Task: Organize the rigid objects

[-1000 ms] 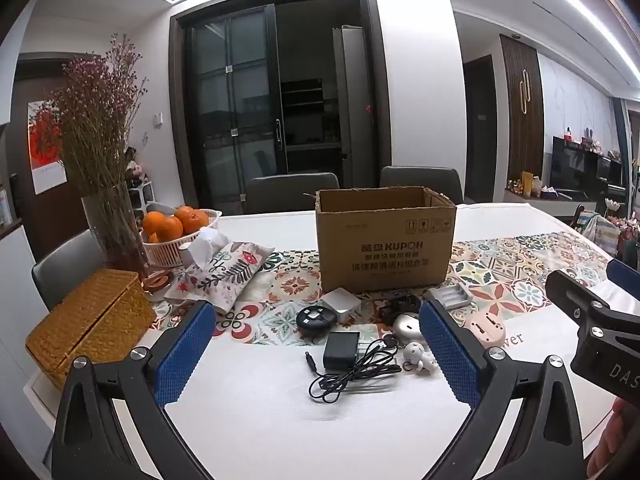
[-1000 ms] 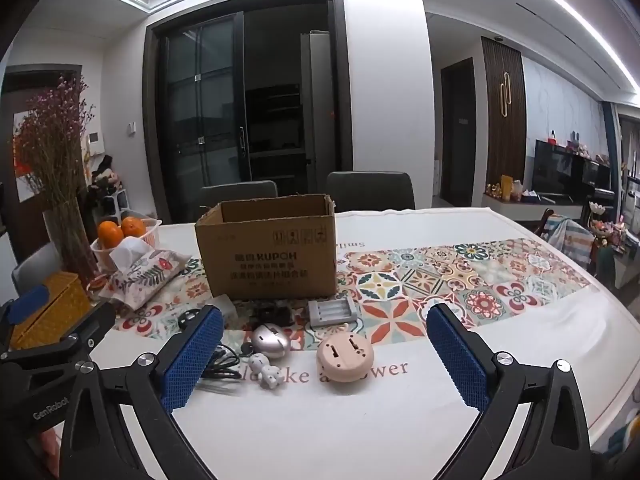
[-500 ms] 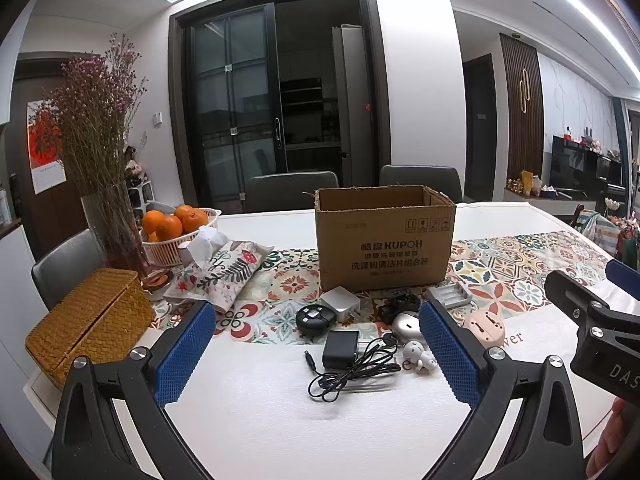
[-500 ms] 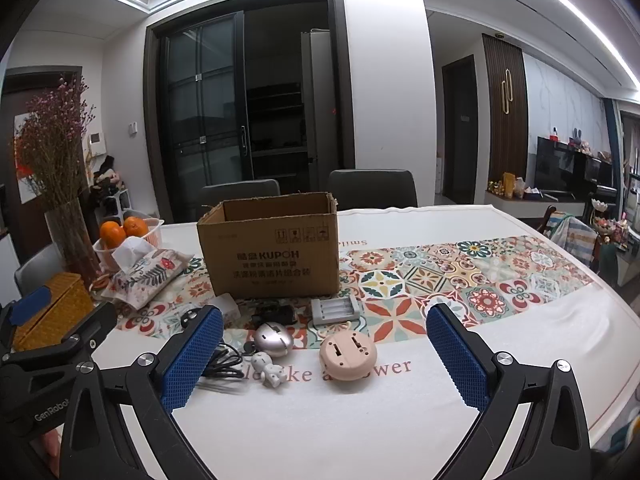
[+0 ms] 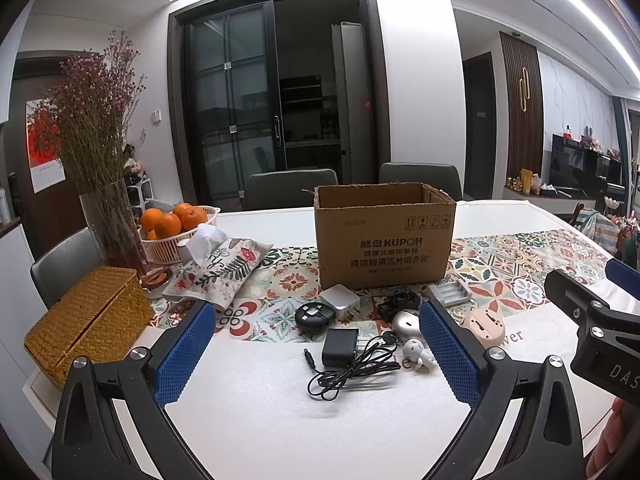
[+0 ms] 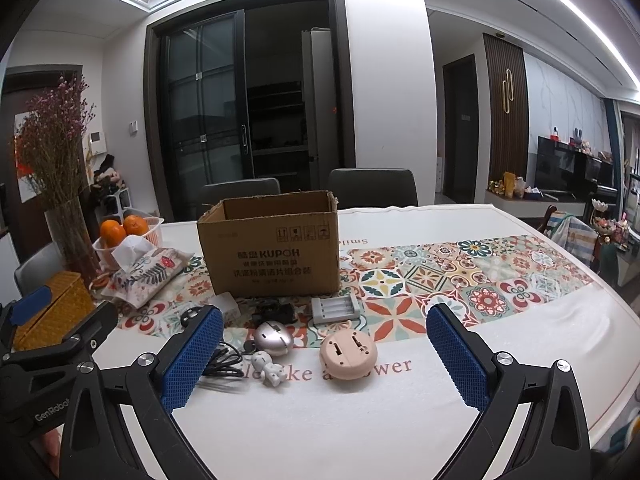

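Observation:
An open cardboard box [image 5: 384, 236] [image 6: 272, 252] stands mid-table. In front of it lie small items: a black adapter with cable [image 5: 340, 346], a white plug [image 5: 341, 300], a black round case [image 5: 314, 314], a silver egg-shaped device [image 6: 274, 338], a white figurine [image 6: 270, 372], a pink round device [image 6: 347, 354] and a grey battery charger [image 6: 335, 308]. My left gripper [image 5: 316, 354] is open and empty, hovering before the adapter. My right gripper [image 6: 324, 358] is open and empty, before the pink device.
At the left stand a wicker box [image 5: 86, 320], a floral tissue pouch [image 5: 218, 266], a basket of oranges [image 5: 176, 232] and a vase of dried flowers [image 5: 100, 160]. Chairs [image 5: 290, 188] stand behind the table. A patterned runner [image 6: 460, 276] crosses the white tablecloth.
The right gripper's view has shifted slightly; the items sit a little lower and nearer in it. The left gripper has not visibly moved. Both stay open.

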`<state>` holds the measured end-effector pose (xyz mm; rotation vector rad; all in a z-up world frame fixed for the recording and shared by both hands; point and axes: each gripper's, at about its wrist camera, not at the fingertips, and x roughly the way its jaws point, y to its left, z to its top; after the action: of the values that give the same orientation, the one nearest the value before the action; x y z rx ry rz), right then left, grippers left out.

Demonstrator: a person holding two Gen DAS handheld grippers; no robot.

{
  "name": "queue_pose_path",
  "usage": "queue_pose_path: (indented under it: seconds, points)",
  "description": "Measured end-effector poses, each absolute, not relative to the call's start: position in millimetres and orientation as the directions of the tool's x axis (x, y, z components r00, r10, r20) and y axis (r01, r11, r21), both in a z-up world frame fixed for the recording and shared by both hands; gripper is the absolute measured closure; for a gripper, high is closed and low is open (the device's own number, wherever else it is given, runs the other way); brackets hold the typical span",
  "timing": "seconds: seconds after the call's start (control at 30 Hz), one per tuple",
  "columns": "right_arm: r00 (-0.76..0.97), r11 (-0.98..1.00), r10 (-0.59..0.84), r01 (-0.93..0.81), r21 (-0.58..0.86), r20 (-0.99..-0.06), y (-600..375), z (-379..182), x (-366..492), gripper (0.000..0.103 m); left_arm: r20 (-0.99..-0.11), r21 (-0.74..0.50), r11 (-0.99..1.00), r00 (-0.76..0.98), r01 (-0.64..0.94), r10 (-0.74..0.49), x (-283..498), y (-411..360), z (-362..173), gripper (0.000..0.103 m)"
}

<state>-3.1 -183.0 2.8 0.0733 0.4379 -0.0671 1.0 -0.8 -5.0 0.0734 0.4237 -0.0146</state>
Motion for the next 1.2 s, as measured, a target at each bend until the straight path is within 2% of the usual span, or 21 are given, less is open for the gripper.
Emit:
queue_pose_path:
  seconds: [1.2]
  points:
    - [0.902,0.995,-0.048,0.082,0.062,-0.43,-184.8,2.7,-2.4,0.0,-0.428,0.073,0.997,0.904,0.039,-0.003,3.6,-1.6,-4.7,0.0]
